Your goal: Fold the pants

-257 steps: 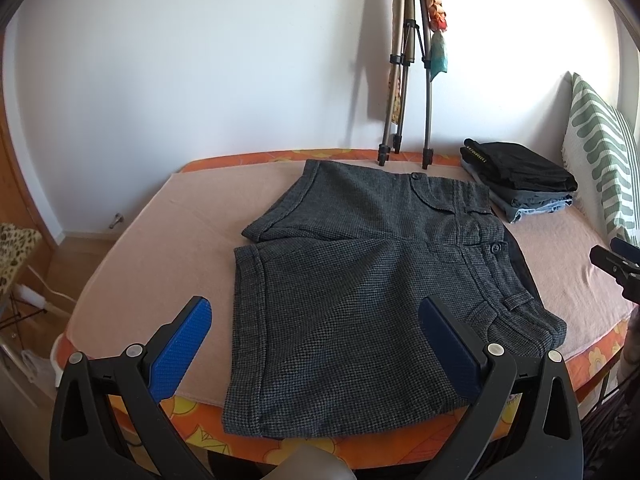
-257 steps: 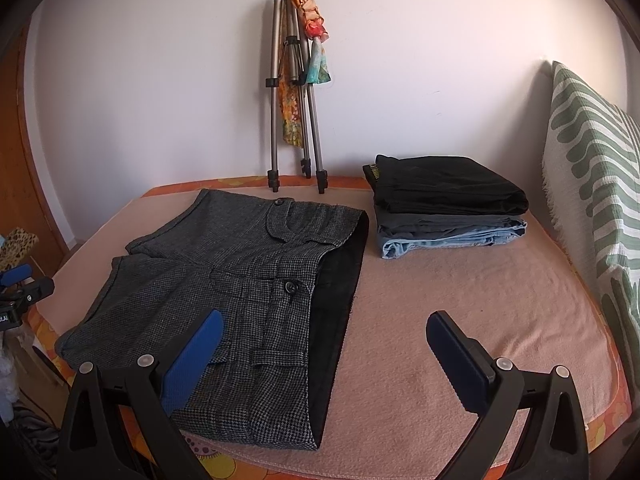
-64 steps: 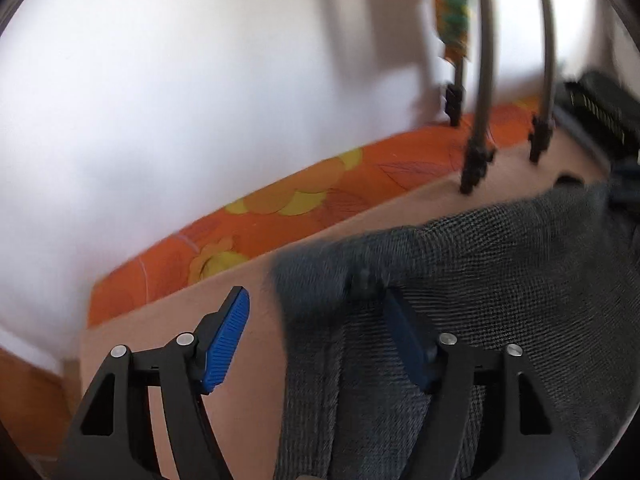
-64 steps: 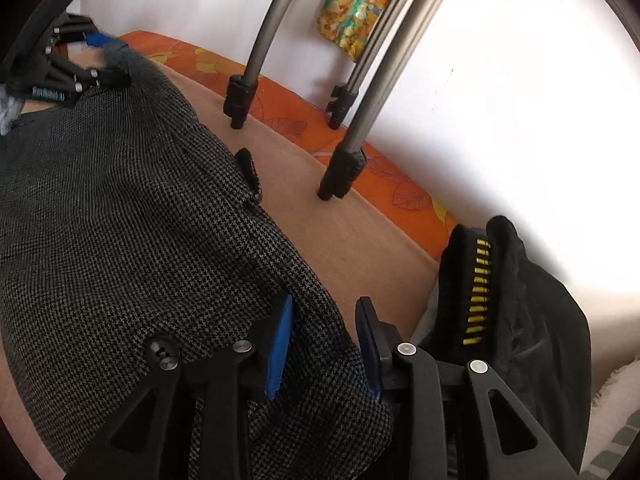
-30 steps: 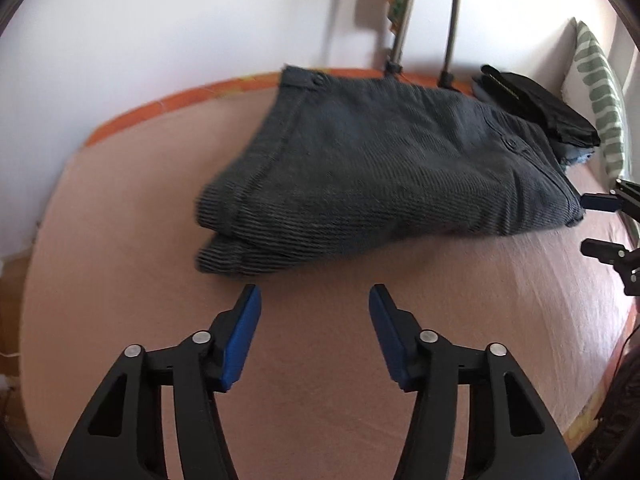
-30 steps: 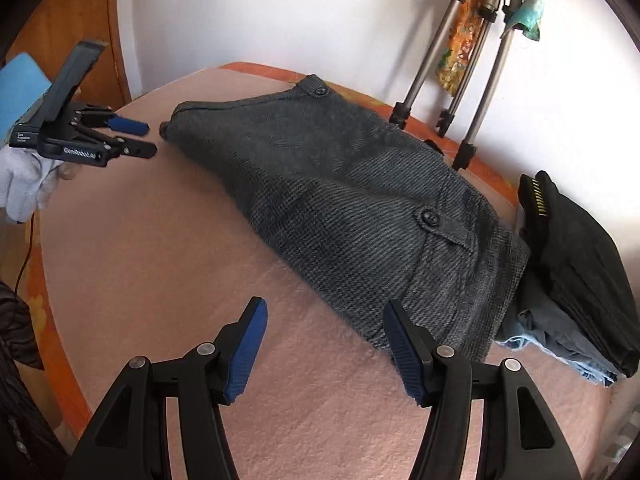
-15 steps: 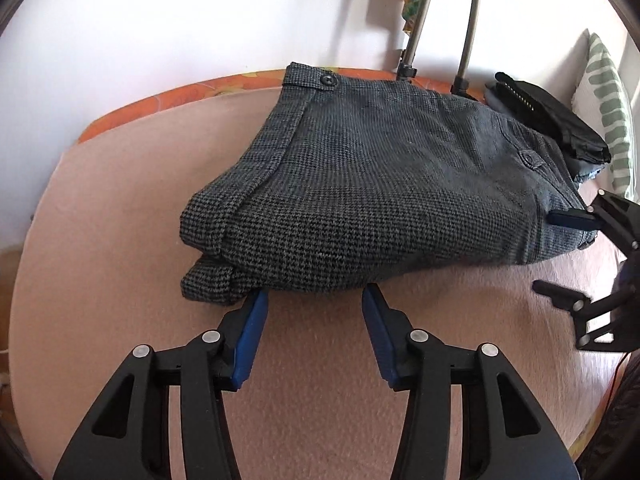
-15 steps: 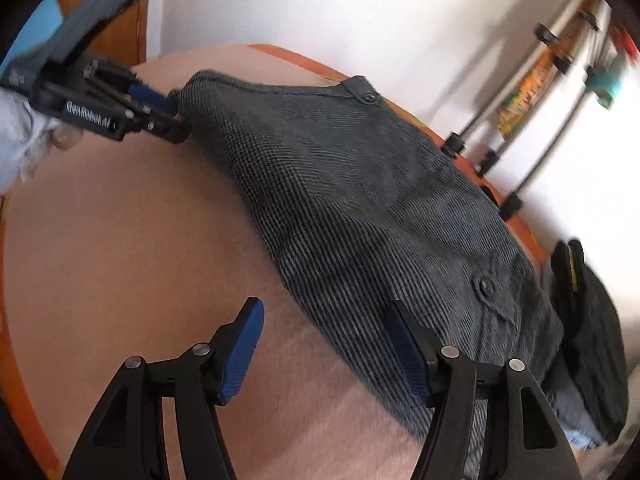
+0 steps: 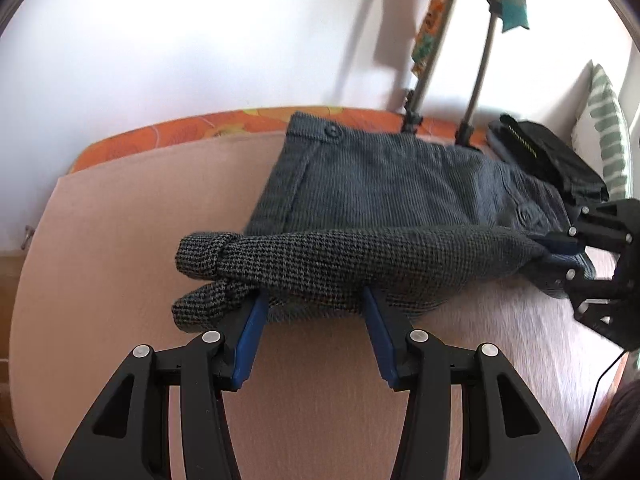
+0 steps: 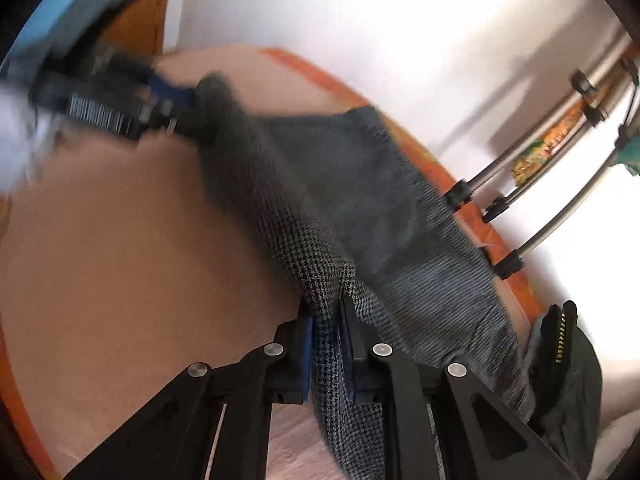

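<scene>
The dark grey houndstooth pants (image 9: 380, 184) lie folded on the pink bed cover (image 9: 120, 240). Their near edge is raised into a ridge stretched between both grippers. My left gripper (image 9: 312, 320) has a thick bunch of the leg-hem end between its blue pads and grips it. In the right wrist view my right gripper (image 10: 326, 344) is shut tight on the waist end of the pants (image 10: 360, 200). That view is blurred and shows the left gripper (image 10: 172, 100) at the far end of the ridge. The right gripper (image 9: 560, 248) also shows at the right of the left wrist view.
A tripod (image 9: 476, 72) stands on the bed against the white wall, behind the pants. A stack of folded dark clothes (image 9: 552, 160) lies to the right, with a green-striped pillow (image 9: 608, 136) beyond it. The bed's orange flowered edge (image 9: 180, 132) runs along the wall.
Both grippers moved in onto the near edge of the folded pants. The right jaws shut on the cloth, and the edge has risen off the bed between the two grippers.
</scene>
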`<state>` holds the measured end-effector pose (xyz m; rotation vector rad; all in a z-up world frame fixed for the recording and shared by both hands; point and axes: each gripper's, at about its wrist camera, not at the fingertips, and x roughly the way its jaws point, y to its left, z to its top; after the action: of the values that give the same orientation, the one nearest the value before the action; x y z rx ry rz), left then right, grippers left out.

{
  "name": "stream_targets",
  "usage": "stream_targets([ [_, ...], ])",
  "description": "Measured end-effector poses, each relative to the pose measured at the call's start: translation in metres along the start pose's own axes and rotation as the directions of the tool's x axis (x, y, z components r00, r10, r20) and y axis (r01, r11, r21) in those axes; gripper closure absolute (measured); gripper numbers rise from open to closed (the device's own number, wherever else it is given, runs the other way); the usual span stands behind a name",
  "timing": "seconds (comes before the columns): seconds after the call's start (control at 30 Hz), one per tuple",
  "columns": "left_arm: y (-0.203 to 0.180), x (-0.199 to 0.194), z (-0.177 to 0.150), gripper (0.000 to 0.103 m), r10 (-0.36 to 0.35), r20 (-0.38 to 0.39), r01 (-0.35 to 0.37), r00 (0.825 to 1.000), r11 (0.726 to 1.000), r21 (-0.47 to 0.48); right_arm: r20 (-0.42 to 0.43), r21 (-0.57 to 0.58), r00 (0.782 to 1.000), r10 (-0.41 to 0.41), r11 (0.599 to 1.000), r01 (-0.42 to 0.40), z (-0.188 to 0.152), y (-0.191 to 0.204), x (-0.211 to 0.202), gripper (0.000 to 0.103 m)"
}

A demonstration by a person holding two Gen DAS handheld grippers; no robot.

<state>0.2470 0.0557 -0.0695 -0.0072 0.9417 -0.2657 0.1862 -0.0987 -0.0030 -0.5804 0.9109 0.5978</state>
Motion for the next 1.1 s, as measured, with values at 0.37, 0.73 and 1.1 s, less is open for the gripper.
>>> stream_targets([
  [0.37, -0.025, -0.021, -0.001, 0.055, 0.030, 0.064, -0.036, 0.997, 0.995, 0.096, -0.053, 0.175, 0.988, 0.144, 0.976, -0.133, 0.009, -0.039, 0.036, 0.087],
  [0.73, -0.085, 0.006, -0.018, 0.044, 0.043, 0.024, -0.049, 0.999, 0.926, 0.374, -0.051, 0.244, 0.976, 0.213, 0.950, -0.195, 0.009, -0.058, 0.047, 0.078],
  [1.1, -0.096, 0.044, -0.018, 0.024, 0.043, -0.058, -0.015, 0.997, 0.907, 0.421, -0.016, 0.202, 0.979, 0.202, 0.960, -0.195, -0.031, -0.047, -0.011, 0.063],
])
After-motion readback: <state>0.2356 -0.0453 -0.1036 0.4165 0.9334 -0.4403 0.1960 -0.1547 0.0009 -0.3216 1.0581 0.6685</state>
